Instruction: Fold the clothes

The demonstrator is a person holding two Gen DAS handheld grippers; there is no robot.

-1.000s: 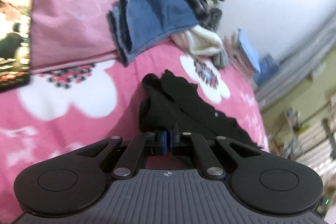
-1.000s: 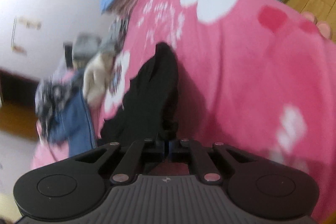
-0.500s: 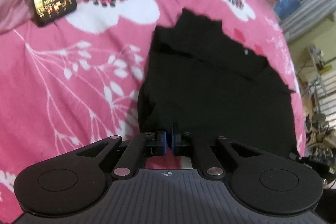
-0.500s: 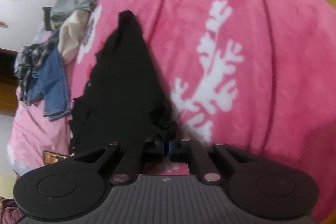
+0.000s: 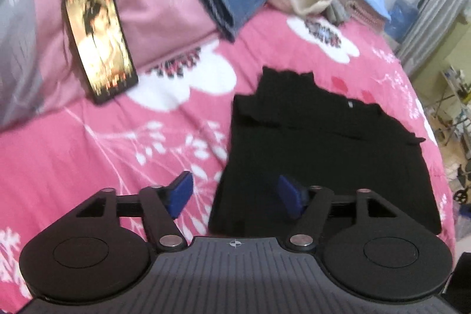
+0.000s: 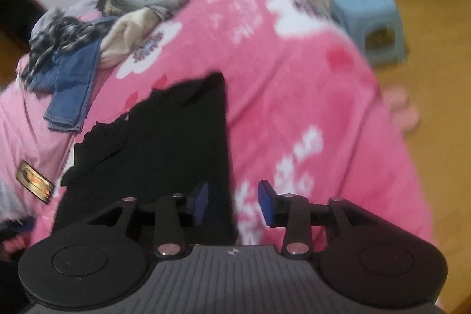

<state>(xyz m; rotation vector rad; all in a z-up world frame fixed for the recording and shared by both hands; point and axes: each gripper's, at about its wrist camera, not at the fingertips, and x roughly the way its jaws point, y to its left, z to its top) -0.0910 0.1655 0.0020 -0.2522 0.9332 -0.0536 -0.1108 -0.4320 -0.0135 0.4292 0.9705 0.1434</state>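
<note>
The black garment (image 5: pixel 323 149) lies spread flat near the bed's (image 5: pixel 88 152) front edge, while the left gripper (image 5: pixel 234 197) and right gripper (image 6: pixel 234 203) hover over its near corners, jaws opening, grasping nothing

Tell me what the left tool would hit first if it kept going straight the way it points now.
Most likely the black garment lying flat on the pink floral blanket. The left tool, its jaws opening with nothing gripped, straddles the garment's left edge, so bare blanket is almost as likely; depth is unclear.
</note>
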